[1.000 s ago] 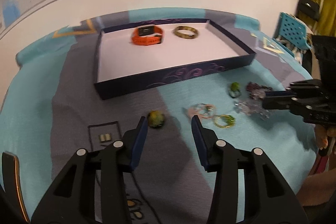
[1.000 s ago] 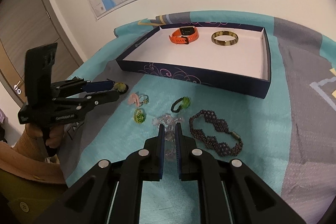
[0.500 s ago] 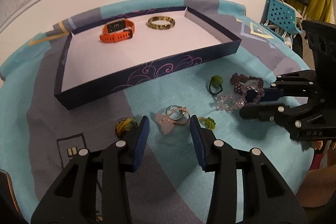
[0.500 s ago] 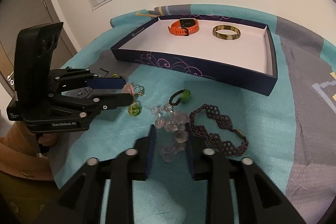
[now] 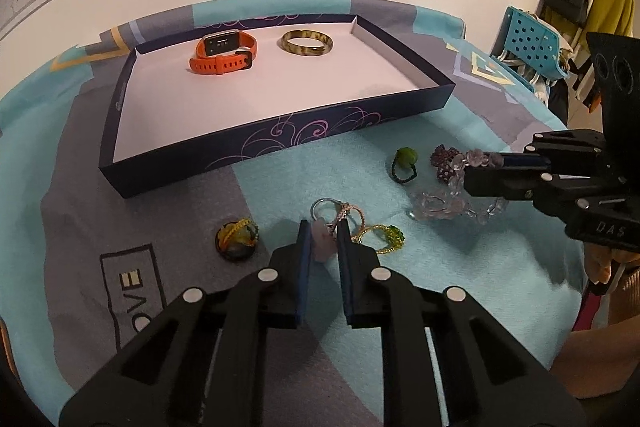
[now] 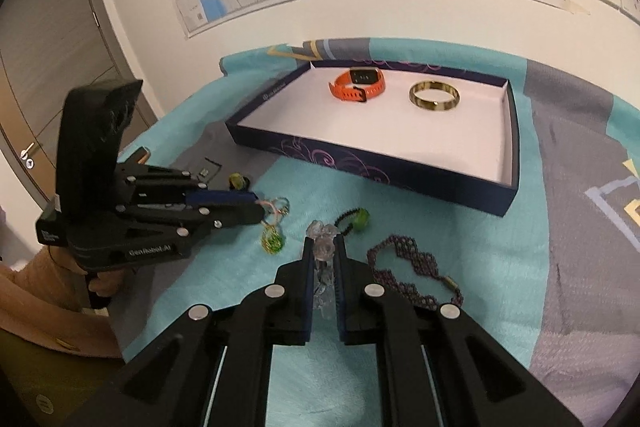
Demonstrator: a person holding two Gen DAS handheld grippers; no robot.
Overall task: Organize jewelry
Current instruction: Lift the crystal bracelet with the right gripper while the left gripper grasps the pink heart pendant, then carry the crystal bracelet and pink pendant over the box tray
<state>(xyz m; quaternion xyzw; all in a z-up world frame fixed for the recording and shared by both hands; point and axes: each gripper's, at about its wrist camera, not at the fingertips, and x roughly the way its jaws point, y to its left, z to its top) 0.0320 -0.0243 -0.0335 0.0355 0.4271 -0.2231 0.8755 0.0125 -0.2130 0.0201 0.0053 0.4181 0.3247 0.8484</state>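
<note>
A dark blue tray [image 5: 280,137] with a white floor holds an orange watch [image 5: 222,54] and a gold bangle [image 5: 306,43]. My left gripper [image 5: 323,229] is shut on a pink-stone ring [image 5: 323,241] that lies on the teal cloth. My right gripper [image 6: 321,246] is shut on a clear crystal bracelet [image 6: 322,247]; in the left wrist view the bracelet [image 5: 444,205] hangs from its fingers just above the cloth. A purple beaded bracelet [image 6: 412,267], a green-bead ring [image 6: 356,219], a yellow-green ring [image 5: 380,235] and a round yellow-green piece [image 5: 237,239] lie loose on the cloth.
The tray [image 6: 400,179] stands at the back of the table, near the wall with a map. A blue chair [image 5: 528,47] and hanging clothes stand past the table's right end. A door [image 6: 48,67] is on the left.
My left gripper moved right from the round yellow-green piece to the pink-stone ring and shut on it. My right gripper opened, then shut on the crystal bracelet and lifted part of it.
</note>
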